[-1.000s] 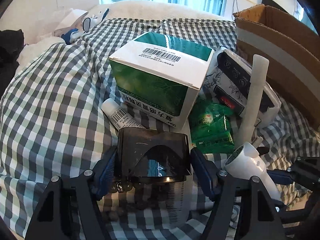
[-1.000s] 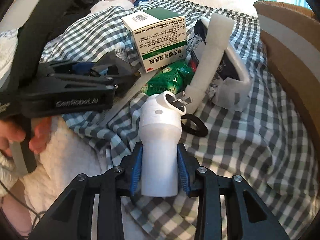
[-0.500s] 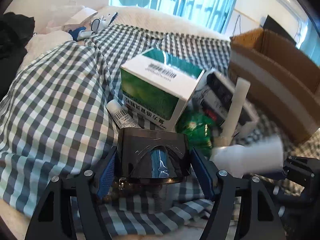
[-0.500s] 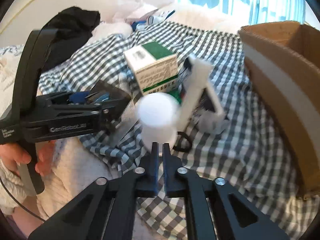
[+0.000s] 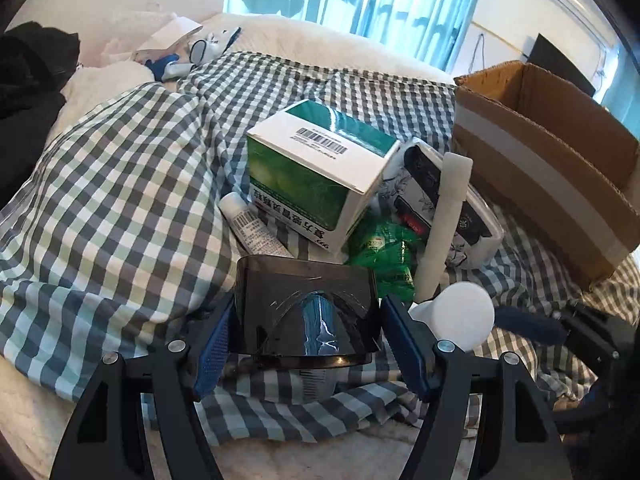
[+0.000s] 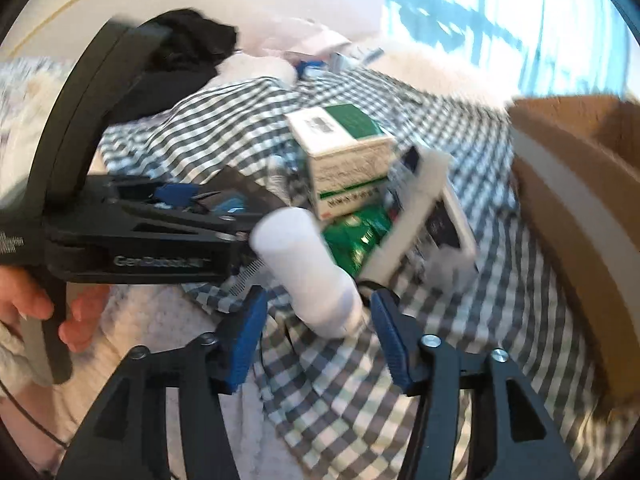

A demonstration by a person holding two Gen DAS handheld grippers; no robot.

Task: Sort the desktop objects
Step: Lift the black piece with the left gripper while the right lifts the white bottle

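Note:
My left gripper point(image 5: 307, 312) is shut on a dark translucent case point(image 5: 306, 304), held above the checked cloth point(image 5: 120, 200). It shows as a black arm point(image 6: 140, 232) at the left of the right wrist view. A white cylindrical plug point(image 6: 304, 272) lies tilted on the cloth between the tips of my right gripper point(image 6: 318, 302). Those jaws are opening and the blue pads point(image 6: 246, 328) stand clear of the plug. In the left wrist view the plug point(image 5: 464, 314) sits just right of my left gripper's fingers.
A green-and-white medicine box point(image 5: 320, 184) leans on a pile with a white tube point(image 5: 252, 228), green sachets point(image 5: 380, 248), a white foam stick point(image 5: 444, 224) and a patterned pack point(image 5: 472, 216). An open cardboard box point(image 5: 560, 168) stands right. A hand point(image 6: 32, 304) holds the left gripper.
The right gripper lost its grip on the white plug, shut empty behind it, and now stands open around it. Both grippers rose a little; the left kept its case.

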